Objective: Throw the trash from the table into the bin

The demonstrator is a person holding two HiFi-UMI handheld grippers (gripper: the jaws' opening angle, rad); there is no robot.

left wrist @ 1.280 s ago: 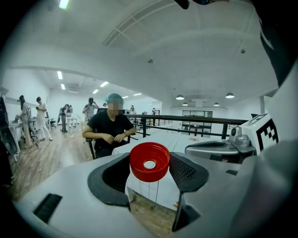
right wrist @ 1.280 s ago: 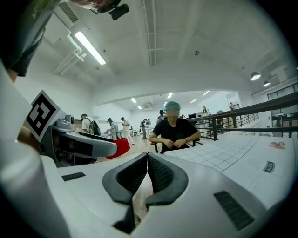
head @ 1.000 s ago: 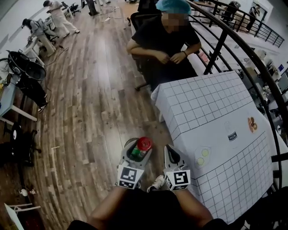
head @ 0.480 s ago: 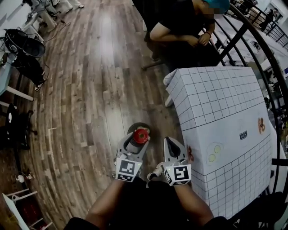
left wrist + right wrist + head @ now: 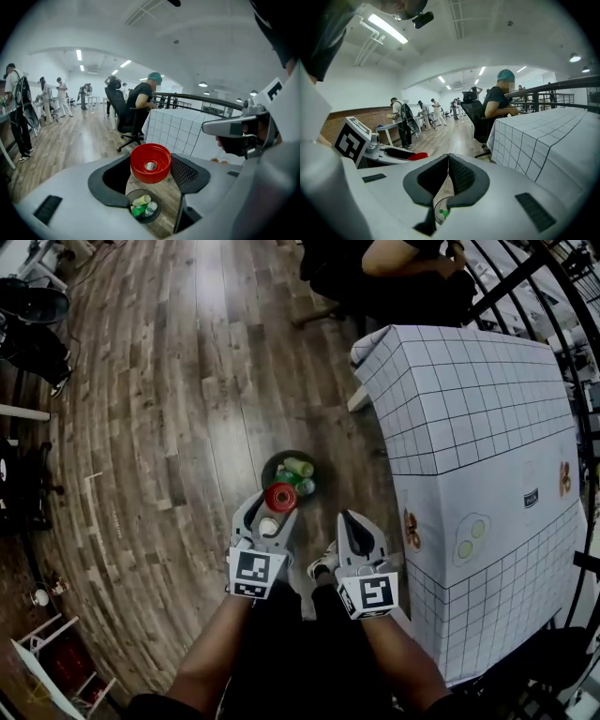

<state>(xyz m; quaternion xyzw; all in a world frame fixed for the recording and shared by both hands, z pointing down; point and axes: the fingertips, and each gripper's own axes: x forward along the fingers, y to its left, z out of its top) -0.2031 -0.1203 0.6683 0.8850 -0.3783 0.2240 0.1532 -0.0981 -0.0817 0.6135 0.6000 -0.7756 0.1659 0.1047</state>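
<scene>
A red screw cap point(image 5: 280, 496) sits between the jaws of my left gripper point(image 5: 276, 506), which is shut on it. In the left gripper view the cap point(image 5: 150, 163) hangs above a small round dark bin point(image 5: 144, 206) on the wooden floor. The bin point(image 5: 274, 465) holds a yellowish, a green and a clear bottle, and lies just beyond the cap in the head view. My right gripper point(image 5: 353, 525) is beside the left one, near the table's edge, shut with nothing in it. Its own view has its pads point(image 5: 440, 176) pressed together, with a slice of the bin point(image 5: 440, 213) below.
A table under a white grid cloth point(image 5: 469, 390) fills the right side, with a few small flat items point(image 5: 472, 540) on it. A seated person point(image 5: 412, 268) is at its far end. An office chair base point(image 5: 28, 324) and a white rack point(image 5: 47, 662) stand at left.
Both grippers have come down and forward over the floor. The bin, earlier hidden under the left gripper, now shows just beyond the held cap. The seated person has slid to the top edge.
</scene>
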